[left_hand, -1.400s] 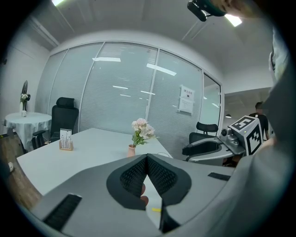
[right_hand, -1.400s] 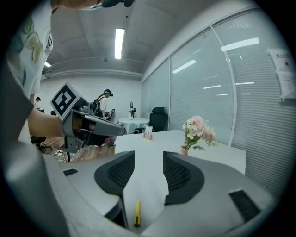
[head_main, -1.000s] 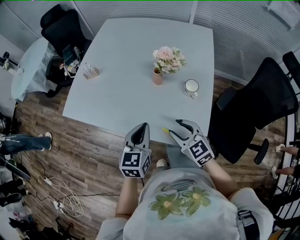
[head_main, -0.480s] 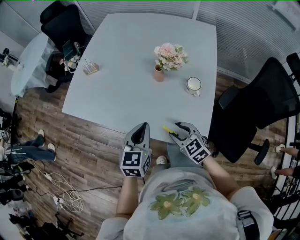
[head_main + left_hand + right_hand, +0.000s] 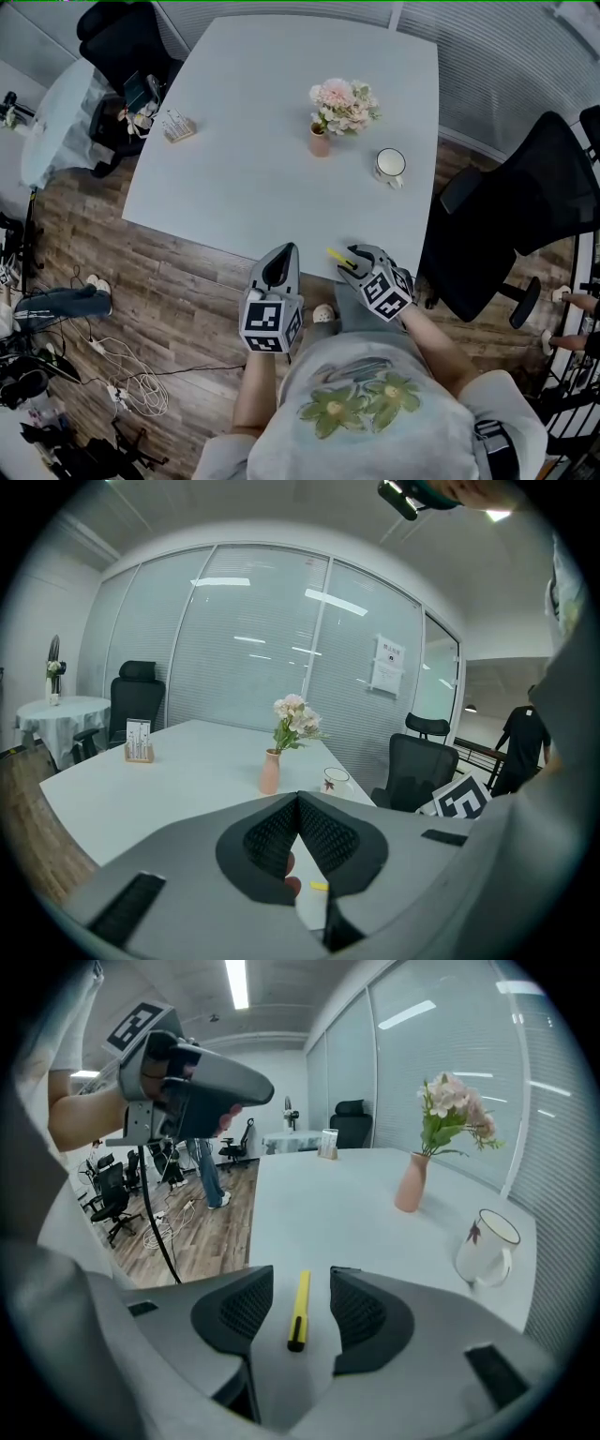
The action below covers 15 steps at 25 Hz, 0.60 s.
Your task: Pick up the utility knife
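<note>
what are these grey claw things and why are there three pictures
A person holds a two-jaw gripper in each hand. One picture comes from a camera on their head, looking down; the other two cameras ride on the grippers. On the white table stand a vase of flowers, a mug and a card holder. A yellow utility knife lies near its edge. The right gripper is open, jaws either side of the knife, holding nothing. The left gripper is shut, empty.
</note>
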Each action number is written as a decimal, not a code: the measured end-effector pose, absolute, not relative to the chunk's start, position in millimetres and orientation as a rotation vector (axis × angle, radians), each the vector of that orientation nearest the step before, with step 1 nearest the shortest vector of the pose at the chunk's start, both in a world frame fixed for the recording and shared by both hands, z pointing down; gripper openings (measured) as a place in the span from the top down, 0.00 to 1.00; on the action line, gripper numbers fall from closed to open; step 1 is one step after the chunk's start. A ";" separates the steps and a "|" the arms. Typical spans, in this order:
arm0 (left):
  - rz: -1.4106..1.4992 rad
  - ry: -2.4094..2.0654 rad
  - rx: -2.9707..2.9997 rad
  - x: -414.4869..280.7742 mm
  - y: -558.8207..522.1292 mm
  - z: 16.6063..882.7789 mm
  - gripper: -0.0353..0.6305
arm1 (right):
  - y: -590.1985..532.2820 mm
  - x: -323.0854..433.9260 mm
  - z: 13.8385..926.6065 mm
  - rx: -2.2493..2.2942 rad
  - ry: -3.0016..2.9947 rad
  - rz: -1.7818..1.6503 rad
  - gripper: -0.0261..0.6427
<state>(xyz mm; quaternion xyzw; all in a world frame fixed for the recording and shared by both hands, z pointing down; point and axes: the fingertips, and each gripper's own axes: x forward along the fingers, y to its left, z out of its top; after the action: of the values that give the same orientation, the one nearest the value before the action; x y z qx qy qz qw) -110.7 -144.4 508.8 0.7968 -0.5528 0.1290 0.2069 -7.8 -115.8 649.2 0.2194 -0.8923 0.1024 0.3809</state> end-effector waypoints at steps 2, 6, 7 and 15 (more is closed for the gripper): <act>0.360 -1.538 2.216 -109.8 -146.4 509.6 0.94 | -114.6 -6.1 657.9 0.544 -2.253 0.261 0.67; 0.363 -1.533 2.214 -106.6 -150.0 510.8 0.94 | -112.5 -1.5 673.6 0.518 -2.215 0.272 0.67; 0.365 -1.531 2.213 -105.8 -150.3 511.4 0.94 | -111.7 -0.3 676.9 0.512 -2.208 0.275 0.67; 0.379 -1.525 2.198 -102.3 -151.4 517.0 0.94 | -106.1 3.9 701.3 0.461 -2.159 0.296 0.67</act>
<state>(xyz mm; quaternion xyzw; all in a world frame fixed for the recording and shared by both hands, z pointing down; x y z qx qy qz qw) -102.3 -151.4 517.0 0.7940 -0.5508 0.1370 0.2179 3.9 -106.1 701.3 0.1856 -0.8698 0.1191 0.4414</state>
